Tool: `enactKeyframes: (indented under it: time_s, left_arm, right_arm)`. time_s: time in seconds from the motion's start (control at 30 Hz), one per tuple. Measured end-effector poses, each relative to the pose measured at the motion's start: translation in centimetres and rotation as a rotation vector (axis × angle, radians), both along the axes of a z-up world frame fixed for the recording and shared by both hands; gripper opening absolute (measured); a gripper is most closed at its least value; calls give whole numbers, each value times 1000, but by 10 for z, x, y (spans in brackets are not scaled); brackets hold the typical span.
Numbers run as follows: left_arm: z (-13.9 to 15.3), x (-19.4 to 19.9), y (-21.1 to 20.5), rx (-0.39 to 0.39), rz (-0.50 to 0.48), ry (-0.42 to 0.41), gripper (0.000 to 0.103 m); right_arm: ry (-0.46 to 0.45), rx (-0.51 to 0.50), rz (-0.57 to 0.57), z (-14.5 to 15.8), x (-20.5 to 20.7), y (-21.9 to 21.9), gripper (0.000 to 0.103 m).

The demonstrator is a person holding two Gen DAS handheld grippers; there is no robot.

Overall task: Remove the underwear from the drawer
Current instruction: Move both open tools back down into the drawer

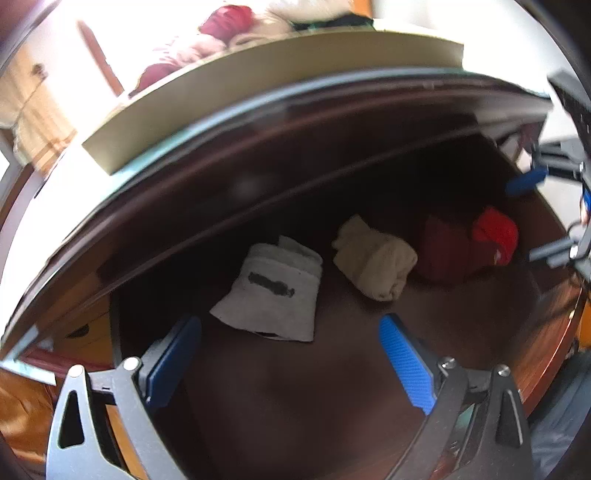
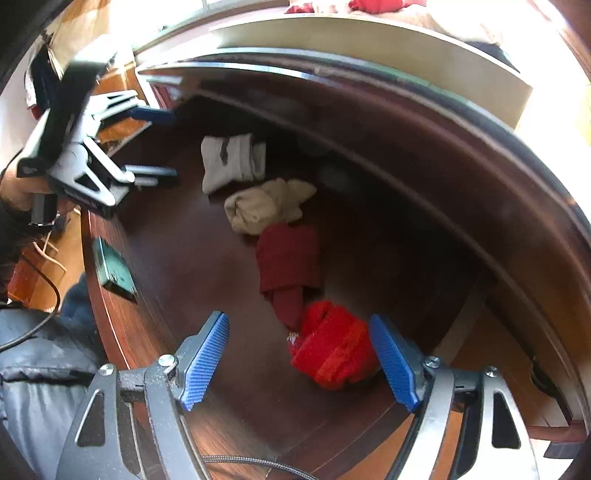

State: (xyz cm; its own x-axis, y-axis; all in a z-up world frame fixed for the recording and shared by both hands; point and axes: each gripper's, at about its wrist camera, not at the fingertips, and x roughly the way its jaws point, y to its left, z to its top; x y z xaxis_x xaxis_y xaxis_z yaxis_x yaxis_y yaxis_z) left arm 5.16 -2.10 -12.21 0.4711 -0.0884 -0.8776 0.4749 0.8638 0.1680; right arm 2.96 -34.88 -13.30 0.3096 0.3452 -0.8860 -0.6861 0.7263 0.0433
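An open dark wooden drawer (image 1: 332,387) (image 2: 177,266) holds several folded pieces of underwear in a row: a grey-white one (image 1: 273,291) (image 2: 232,160), a cream one (image 1: 376,258) (image 2: 266,205), a dark red one (image 1: 443,251) (image 2: 288,266) and a bright red one (image 1: 495,234) (image 2: 336,347). My left gripper (image 1: 291,354) (image 2: 155,142) is open and empty, just short of the grey-white piece. My right gripper (image 2: 299,350) is open, its fingers on either side of the bright red piece, not closed on it; one of its blue fingertips (image 1: 524,181) shows in the left wrist view.
The drawer's front rim (image 2: 107,295) carries a greenish metal plate (image 2: 112,269). Above the drawer is the cabinet's pale top edge (image 1: 280,96) with clothes piled on it (image 1: 221,29). A cable (image 2: 33,325) and grey fabric (image 2: 37,387) lie at the lower left.
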Motion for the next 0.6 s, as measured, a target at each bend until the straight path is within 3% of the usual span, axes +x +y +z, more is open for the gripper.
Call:
enactKeyframes:
  time_s: [0.1,0.2,0.33,0.47,0.6]
  left_arm:
    - [-7,7,-6,53,-38,23,97]
    - [-11,15,-10,76,-74,51,96]
    - [-21,29,-13,103,-102,97,88]
    - [-32,41,-18,148,-131,135,83]
    - [-41,46,-23,189,-155,154,81]
  right_arm:
    - [-13,34,-19,8,3,-1,80]
    - [-100,18,-23,21,0,-2,80]
    - [-151,36,-12,36,0,-2,80]
    - [-180,-86,29,29,0,6,80]
    - [-134,-149,80,16,3,11,73]
